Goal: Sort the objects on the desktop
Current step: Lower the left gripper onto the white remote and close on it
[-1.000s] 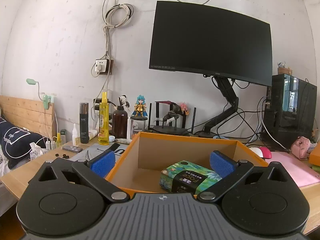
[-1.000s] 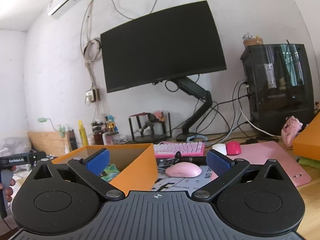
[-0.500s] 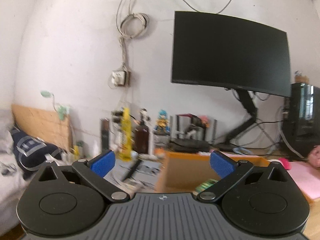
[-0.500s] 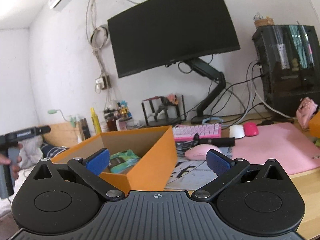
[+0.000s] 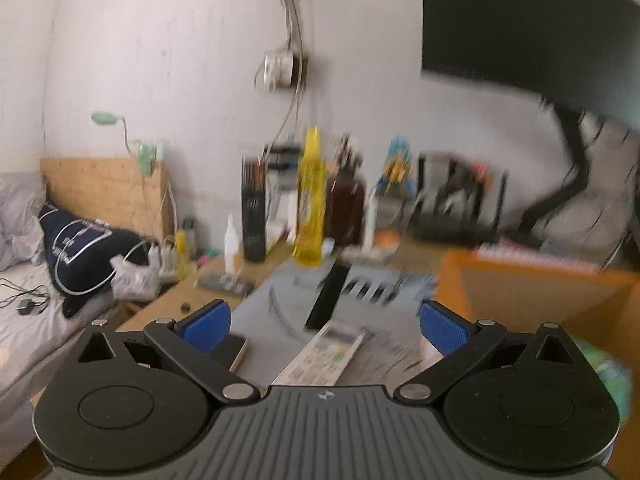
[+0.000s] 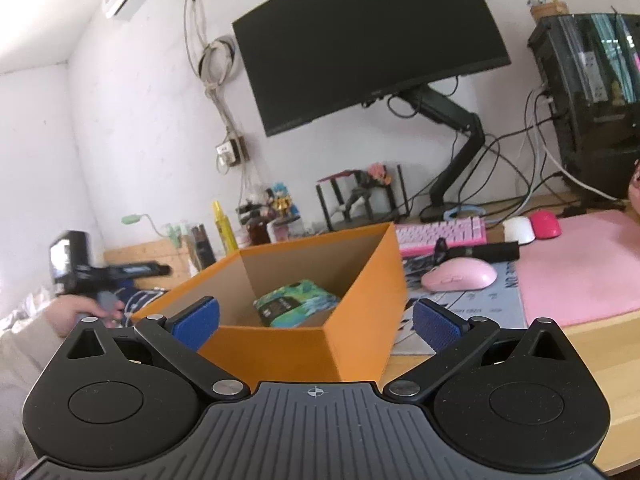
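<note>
The left gripper (image 5: pixel 325 322) is hovering spread and empty, a white remote (image 5: pixel 324 354) lying just ahead between its fingers; the right gripper (image 6: pixel 316 320) is gaping before the orange box (image 6: pixel 360 344).

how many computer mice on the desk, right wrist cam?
3. A pale pink mouse on the printed mat beside the orange box; a white mouse and a hot-pink mouse side by side right of the pink keyboard. Others may be hidden.

Left wrist view faces desk's left end, right wrist view faces monitor (image 6: pixel 372 44), both sharing orange box (image 6: pixel 360 344)
</note>
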The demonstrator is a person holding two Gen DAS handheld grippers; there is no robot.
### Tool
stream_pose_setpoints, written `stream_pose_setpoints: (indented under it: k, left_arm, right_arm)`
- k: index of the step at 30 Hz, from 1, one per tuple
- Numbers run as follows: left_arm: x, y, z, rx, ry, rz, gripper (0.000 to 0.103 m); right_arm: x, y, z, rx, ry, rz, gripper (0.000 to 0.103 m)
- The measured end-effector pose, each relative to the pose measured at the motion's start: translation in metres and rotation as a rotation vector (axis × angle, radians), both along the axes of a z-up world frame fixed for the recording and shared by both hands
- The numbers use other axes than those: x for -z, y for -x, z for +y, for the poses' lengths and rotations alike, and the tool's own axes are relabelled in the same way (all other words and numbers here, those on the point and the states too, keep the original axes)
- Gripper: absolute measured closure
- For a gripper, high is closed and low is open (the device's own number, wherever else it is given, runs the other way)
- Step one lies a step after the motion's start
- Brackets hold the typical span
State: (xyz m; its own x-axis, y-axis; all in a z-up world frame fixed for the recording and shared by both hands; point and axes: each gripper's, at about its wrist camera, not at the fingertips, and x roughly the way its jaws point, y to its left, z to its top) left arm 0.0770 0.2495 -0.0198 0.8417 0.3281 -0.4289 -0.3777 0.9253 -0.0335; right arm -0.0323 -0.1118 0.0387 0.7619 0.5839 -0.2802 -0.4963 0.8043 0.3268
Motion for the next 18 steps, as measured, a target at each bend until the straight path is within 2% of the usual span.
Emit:
stream_pose_setpoints:
  k: [2, 5, 9, 12, 18]
  left_arm:
    - [0.016, -0.016, 0.006, -0.011, -0.002, 0.037, 0.000]
    - [0.023, -0.023, 0.025, -0.019, 0.094, 0.022, 0.000]
    - [0.029, -0.036, 0.038, -0.044, 0.087, 0.050, 0.000]
    - [0.039, -0.048, 0.045, -0.027, 0.107, 0.105, 0.000]
    - [0.060, -0.069, 0.037, 0.043, 0.027, 0.221, 0.001]
  right_arm:
    - [0.001, 0.002, 0.004, -0.005, 0.001, 0.007, 0.000]
    - [0.001, 0.002, 0.009, -0.011, 0.003, 0.019, 0.000]
    - [0.002, -0.004, 0.013, 0.002, 0.011, 0.030, 0.000]
    - [0.004, -0.006, 0.015, 0.007, 0.019, 0.041, 0.000]
    - [0.006, -0.006, 0.019, 0.009, 0.037, 0.057, 0.000]
